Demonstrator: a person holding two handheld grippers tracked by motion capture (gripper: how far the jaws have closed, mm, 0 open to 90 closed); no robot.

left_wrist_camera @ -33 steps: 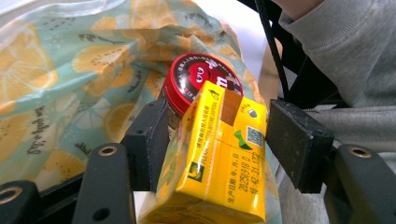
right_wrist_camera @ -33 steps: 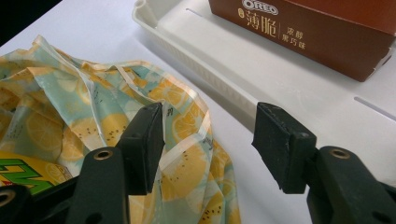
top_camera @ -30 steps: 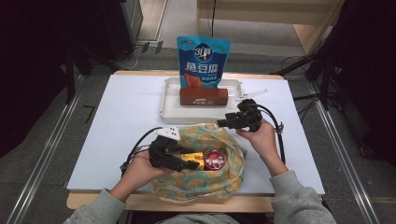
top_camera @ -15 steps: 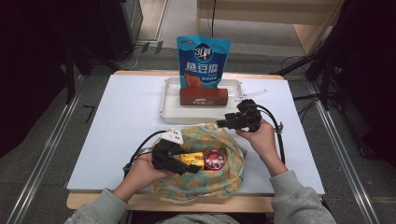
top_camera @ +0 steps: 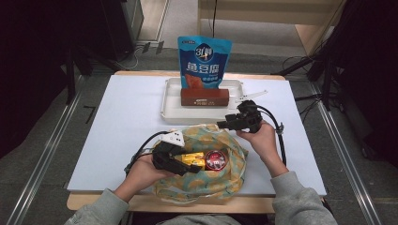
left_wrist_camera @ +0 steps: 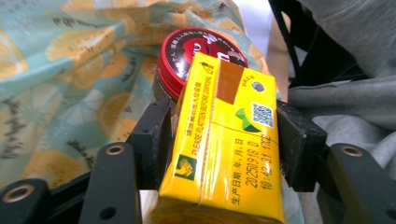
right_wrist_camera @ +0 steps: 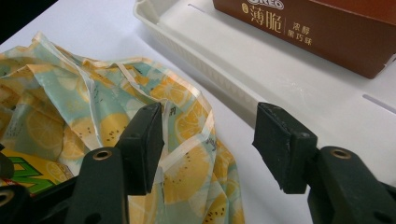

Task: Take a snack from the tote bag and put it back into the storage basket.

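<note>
A person sits at a white table holding a two-jaw gripper in each hand. In front of them lies a lemon-print bag, slumped open. The left gripper reaches into the bag with a yellow drink carton between its jaws. The jaws have just been closing; both pads appear to rest against the carton's sides, though it is hard to tell how firmly they press. A red-lidded jar sits just behind the carton, touching or nearly touching it inside the bag.

The right gripper hovers over the bag's far edge with its jaws spread apart and nothing pinched between them; a fold of the bag's rim lies below the gap. Beyond it stands a white tray holding a brown biscuit box and an upright blue snack pouch.

Risks from here: if the grip is light, the smooth carton could slip or tilt as it lifts. It could also catch the jar or drag the loose bag along, since the right gripper is not pinning the fabric.
</note>
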